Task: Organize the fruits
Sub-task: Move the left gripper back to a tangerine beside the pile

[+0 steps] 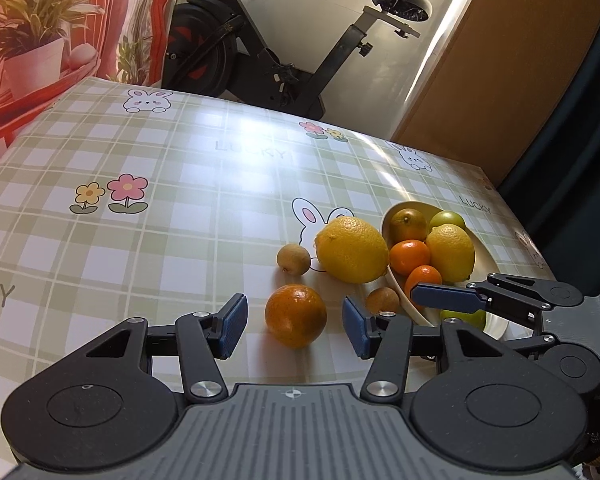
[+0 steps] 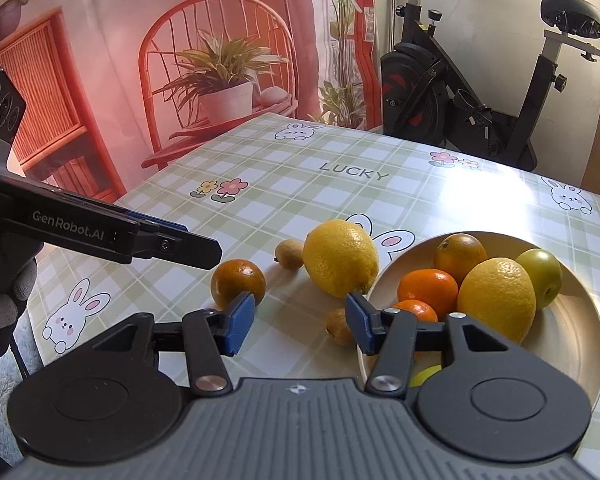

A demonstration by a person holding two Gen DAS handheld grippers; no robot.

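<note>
On the left of the table, only the checked tablecloth (image 1: 140, 152) with printed rabbits and flowers is seen. Nearer the middle, the left gripper (image 1: 294, 326) is held low over the cloth with its jaws partly open; a loose orange (image 1: 295, 315) lies on the cloth between the two blue pads, but it is not touched by them, so nothing is gripped. Just behind the orange, a small brown fruit (image 1: 294, 258) is found, and beside it a large lemon (image 1: 352, 250), which leans against the rim of the cream bowl (image 2: 572, 344). A second small brown fruit (image 1: 382, 300) rests near the bowl's edge. In the bowl, further right, a lemon (image 2: 496, 300), two small mandarins (image 2: 428, 290), a dull orange fruit (image 2: 460, 256) and a green fruit (image 2: 542, 272) are gathered. The right gripper (image 2: 300, 326) is also held partly open above the cloth, between the loose orange and the bowl, and nothing is held in it.
</note>
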